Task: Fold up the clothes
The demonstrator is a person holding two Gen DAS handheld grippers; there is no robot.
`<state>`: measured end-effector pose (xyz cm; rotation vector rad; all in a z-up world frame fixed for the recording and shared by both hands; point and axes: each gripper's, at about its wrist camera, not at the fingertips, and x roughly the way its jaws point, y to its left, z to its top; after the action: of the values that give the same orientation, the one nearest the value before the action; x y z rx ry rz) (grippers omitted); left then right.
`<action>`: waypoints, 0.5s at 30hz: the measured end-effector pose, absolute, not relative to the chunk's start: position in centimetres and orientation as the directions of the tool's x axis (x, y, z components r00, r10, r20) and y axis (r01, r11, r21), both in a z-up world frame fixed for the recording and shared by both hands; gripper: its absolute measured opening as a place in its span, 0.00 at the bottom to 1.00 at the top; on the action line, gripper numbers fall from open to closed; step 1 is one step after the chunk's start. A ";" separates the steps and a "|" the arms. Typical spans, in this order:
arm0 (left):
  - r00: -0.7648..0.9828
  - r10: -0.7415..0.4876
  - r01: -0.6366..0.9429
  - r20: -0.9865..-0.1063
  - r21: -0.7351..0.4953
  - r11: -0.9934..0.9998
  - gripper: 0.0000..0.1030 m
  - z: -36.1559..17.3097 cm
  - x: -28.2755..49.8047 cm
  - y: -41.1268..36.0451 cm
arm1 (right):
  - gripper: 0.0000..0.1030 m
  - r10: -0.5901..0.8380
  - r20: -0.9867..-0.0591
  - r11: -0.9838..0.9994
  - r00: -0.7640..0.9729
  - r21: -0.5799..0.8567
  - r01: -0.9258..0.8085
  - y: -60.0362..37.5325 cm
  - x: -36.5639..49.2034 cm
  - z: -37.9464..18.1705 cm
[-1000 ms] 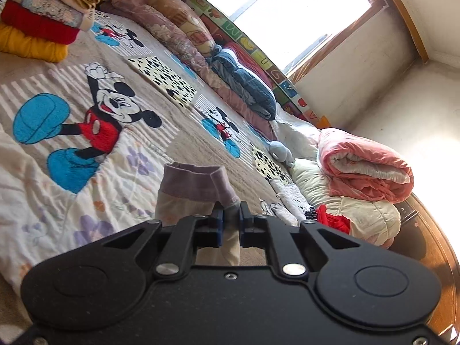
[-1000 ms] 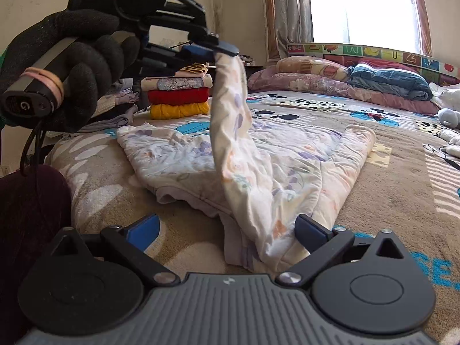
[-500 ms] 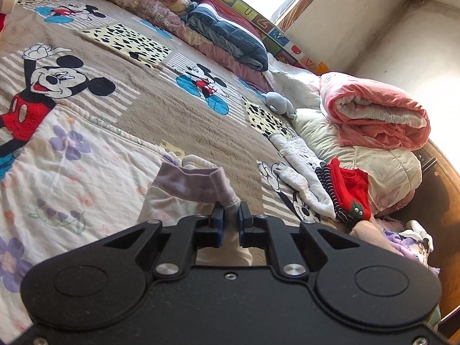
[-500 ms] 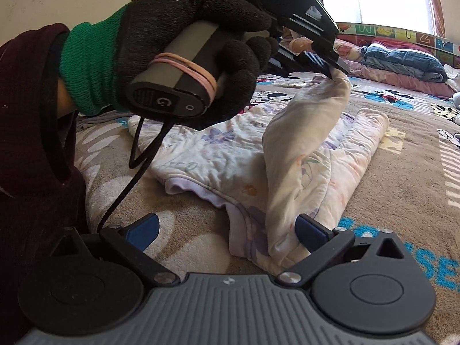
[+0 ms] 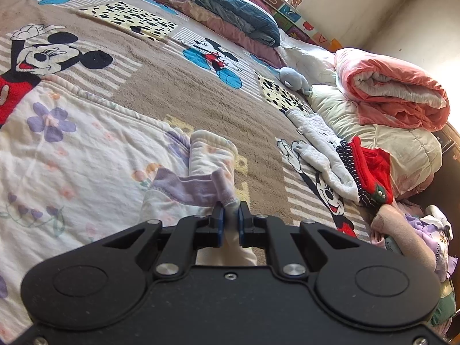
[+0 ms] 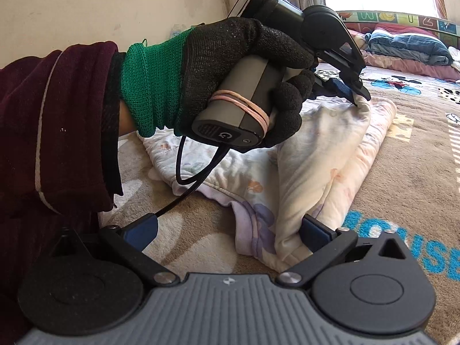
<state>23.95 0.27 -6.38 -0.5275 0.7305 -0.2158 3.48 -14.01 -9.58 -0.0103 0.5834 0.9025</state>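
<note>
The left hand-held gripper (image 5: 229,220) has its jaws pressed together on a lilac cuff (image 5: 198,189) of the garment (image 5: 72,155), a white quilted piece with purple flowers. From the right wrist view, the same left hand-held gripper (image 6: 356,97) sits low over the garment (image 6: 316,155), gripped by a hand (image 6: 247,72) in a black glove with a green wrist and a dark red sleeve (image 6: 54,132); the pinched part of the garment rises to its tips and falls in a folded flap toward the near edge. The right hand-held gripper (image 6: 230,231) is spread wide, its right finger (image 6: 316,231) touching the near corner of the garment and its left finger (image 6: 141,230) well apart on the blanket (image 6: 417,172). The garment lies flat on the bed's brown cartoon-mouse blanket (image 5: 161,77). Past the garment, toward the wall, lie a dark blue quilt (image 5: 238,14) and a small grey soft toy (image 5: 293,77). To the garment's right, a rolled pink quilt (image 5: 394,92) rests on a cream one (image 5: 402,149), with a red piece (image 5: 371,166) and a pale quilted piece (image 5: 322,149) beside them.
</note>
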 end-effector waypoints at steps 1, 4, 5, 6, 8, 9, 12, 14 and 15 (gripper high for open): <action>0.727 -0.362 0.005 -0.584 -0.522 0.853 0.07 -6.5 24.1 0.2 | 1.00 0.735 -0.483 0.630 0.476 0.229 -0.742 -14.0 3.4 -9.5; 0.704 -0.345 0.022 -0.621 -0.466 0.884 0.07 -7.2 24.8 -0.3 | 1.00 0.734 -0.485 0.631 0.476 0.226 -0.742 -14.1 3.2 -9.3; 0.696 -0.339 0.029 -0.633 -0.447 0.894 0.07 -7.4 25.0 -0.5 | 1.00 0.733 -0.485 0.632 0.477 0.226 -0.741 -14.2 3.2 -9.2; 0.688 -0.332 0.036 -0.645 -0.427 0.904 0.07 -7.6 25.2 -0.7 | 1.00 0.733 -0.482 0.633 0.479 0.228 -0.740 -14.4 3.1 -9.2; 0.675 -0.338 0.053 -0.656 -0.414 0.909 0.10 -7.7 25.6 -1.0 | 1.00 0.736 -0.474 0.637 0.483 0.245 -0.731 -14.7 2.9 -9.2; 0.679 -0.345 0.064 -0.648 -0.415 0.907 0.16 -7.5 25.5 -1.0 | 1.00 0.736 -0.471 0.641 0.486 0.254 -0.725 -14.8 2.8 -9.3; 0.709 -0.320 0.087 -0.628 -0.372 0.924 0.26 -6.3 25.0 -0.9 | 1.00 0.729 -0.468 0.649 0.499 0.244 -0.720 -15.1 2.2 -9.2; 0.729 -0.313 0.124 -0.608 -0.333 0.935 0.26 -5.3 23.8 -0.6 | 0.99 0.724 -0.471 0.656 0.505 0.242 -0.715 -15.4 1.9 -9.1; 0.739 -0.312 0.143 -0.597 -0.313 0.939 0.26 -4.8 23.2 -0.5 | 0.99 0.719 -0.473 0.662 0.510 0.240 -0.710 -15.7 1.7 -8.9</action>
<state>23.23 -0.50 -4.82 -0.2548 0.6972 -0.2522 1.72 -15.71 -8.90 0.0160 0.5766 0.8602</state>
